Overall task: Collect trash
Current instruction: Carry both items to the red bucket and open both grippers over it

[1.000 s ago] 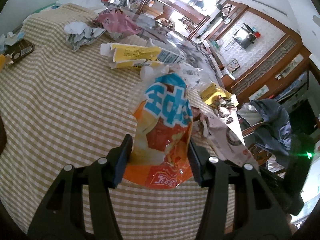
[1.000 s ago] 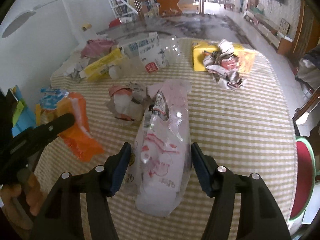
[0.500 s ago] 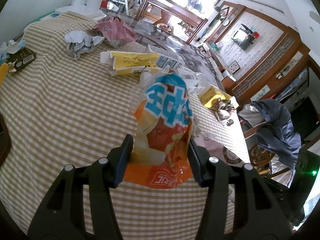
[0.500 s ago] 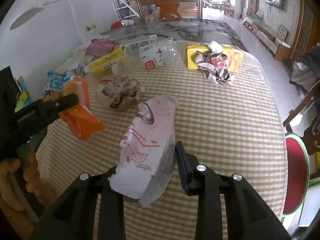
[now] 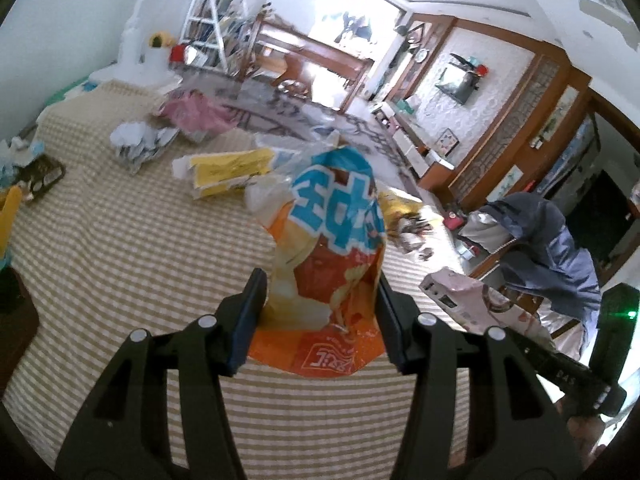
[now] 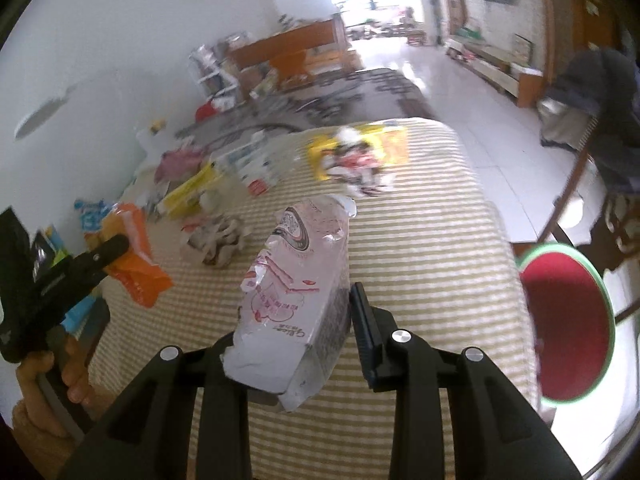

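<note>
My left gripper [image 5: 320, 316] is shut on an orange and blue snack bag [image 5: 332, 248] and holds it upright above the checked tablecloth [image 5: 120, 248]. My right gripper [image 6: 296, 332] is shut on a white and pink plastic wrapper [image 6: 296, 280], lifted off the table. The right wrist view shows the left gripper [image 6: 104, 250] with the orange bag [image 6: 136, 248] at the left. The left wrist view shows the pink wrapper [image 5: 468, 300] at the right.
More trash lies on the far half of the table: a yellow carton [image 5: 228, 168], crumpled paper [image 5: 136, 144], a pink bag [image 5: 192, 110], a yellow box with crumpled wrappers [image 6: 360, 156], a crumpled wad [image 6: 216, 240]. A red stool [image 6: 564, 320] stands right of the table.
My right gripper closed on the pink wrapper and lifted it off the table. Both grippers have risen and pulled back with their trash; the left still holds the orange bag.
</note>
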`<state>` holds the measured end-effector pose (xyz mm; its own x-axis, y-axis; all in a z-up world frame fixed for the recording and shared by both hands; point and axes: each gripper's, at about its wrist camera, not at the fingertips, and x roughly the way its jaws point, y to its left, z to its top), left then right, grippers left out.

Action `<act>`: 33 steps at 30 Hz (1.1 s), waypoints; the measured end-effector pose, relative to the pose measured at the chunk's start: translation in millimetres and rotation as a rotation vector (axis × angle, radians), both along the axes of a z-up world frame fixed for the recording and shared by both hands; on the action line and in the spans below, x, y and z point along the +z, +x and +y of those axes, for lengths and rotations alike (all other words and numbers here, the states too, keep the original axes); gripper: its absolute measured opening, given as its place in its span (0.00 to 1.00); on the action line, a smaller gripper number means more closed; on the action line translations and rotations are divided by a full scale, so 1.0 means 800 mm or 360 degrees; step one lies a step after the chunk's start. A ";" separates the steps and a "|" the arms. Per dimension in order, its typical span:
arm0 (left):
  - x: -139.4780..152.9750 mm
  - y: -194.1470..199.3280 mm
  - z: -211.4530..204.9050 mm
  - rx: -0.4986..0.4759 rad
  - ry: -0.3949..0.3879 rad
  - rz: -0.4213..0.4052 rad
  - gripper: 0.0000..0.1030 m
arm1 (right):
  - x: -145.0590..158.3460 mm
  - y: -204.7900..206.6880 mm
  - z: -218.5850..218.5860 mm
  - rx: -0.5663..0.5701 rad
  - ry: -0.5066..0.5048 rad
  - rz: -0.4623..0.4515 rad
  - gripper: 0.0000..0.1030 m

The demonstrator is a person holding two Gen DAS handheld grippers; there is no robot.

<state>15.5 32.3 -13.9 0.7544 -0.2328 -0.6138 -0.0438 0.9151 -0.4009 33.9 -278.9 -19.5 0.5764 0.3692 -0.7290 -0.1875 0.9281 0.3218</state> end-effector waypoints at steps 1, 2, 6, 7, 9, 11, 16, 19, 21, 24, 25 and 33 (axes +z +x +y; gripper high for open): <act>0.007 -0.002 -0.010 -0.0022 0.0008 -0.0020 0.49 | 0.001 -0.003 -0.016 -0.0047 0.0031 0.0000 0.28; 0.010 -0.003 -0.015 -0.0036 0.0007 -0.0031 0.49 | 0.003 -0.005 -0.031 -0.0086 0.0056 -0.0004 0.28; 0.022 0.003 -0.059 -0.0168 -0.0060 -0.0042 0.49 | 0.008 -0.016 -0.089 -0.0244 0.0140 -0.0018 0.28; 0.024 0.006 -0.072 -0.0207 -0.0063 -0.0041 0.49 | 0.010 -0.019 -0.101 -0.0282 0.0156 -0.0022 0.28; 0.029 0.012 -0.102 -0.0291 -0.0048 -0.0045 0.49 | 0.015 -0.027 -0.129 -0.0364 0.0171 -0.0052 0.28; 0.032 0.018 -0.131 -0.0378 -0.0040 -0.0047 0.49 | 0.017 -0.034 -0.148 -0.0443 0.0151 -0.0081 0.28; 0.021 0.040 -0.197 -0.0629 -0.0069 0.0039 0.49 | 0.004 -0.047 -0.200 -0.0627 0.0182 -0.0044 0.29; 0.005 0.052 -0.238 -0.0743 -0.0074 0.0119 0.49 | -0.009 -0.054 -0.222 -0.0697 0.0211 -0.0019 0.29; -0.003 0.060 -0.265 -0.0809 -0.0087 0.0159 0.49 | -0.018 -0.058 -0.232 -0.0741 0.0201 0.0002 0.29; -0.005 0.072 -0.303 -0.0911 -0.0090 0.0190 0.49 | -0.031 -0.058 -0.246 -0.0789 0.0237 0.0038 0.29; -0.005 0.075 -0.314 -0.0946 -0.0085 0.0195 0.49 | -0.034 -0.059 -0.250 -0.0803 0.0238 0.0043 0.29; -0.008 0.075 -0.406 -0.1202 0.0038 0.0196 0.70 | -0.057 -0.069 -0.272 -0.0997 0.0165 0.0090 0.40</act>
